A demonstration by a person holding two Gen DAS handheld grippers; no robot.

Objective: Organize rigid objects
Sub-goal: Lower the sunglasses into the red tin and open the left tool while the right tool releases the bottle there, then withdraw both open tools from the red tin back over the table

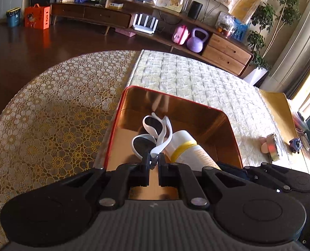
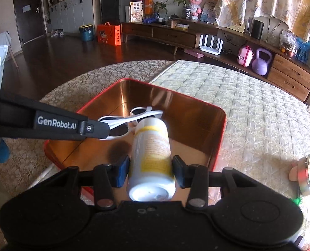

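Two hand-held claws hold sunglasses and a bottle over an open red tin on a desk.

The left claw [image 1: 154, 158] is closed tight on a thin white arm of the white sunglasses [image 1: 152, 133], which stick out just ahead of its tips, dark lenses facing up, above the tin's coppery inside. The right claw [image 2: 150, 163] stands partly open, its pads pressed on both sides of a white bottle [image 2: 151, 154] with yellow bands, lying lengthwise between them and pointing forward over the red tin [image 2: 196, 113]. In the right view the sunglasses touch or nearly touch the bottle's far end. The tin sits below both claws on the desk [image 2: 249, 108], on its lace-patterned cover and quilted mat. A small round mirror [image 2: 308, 176] rests on the mat, well to the right of the right claw.
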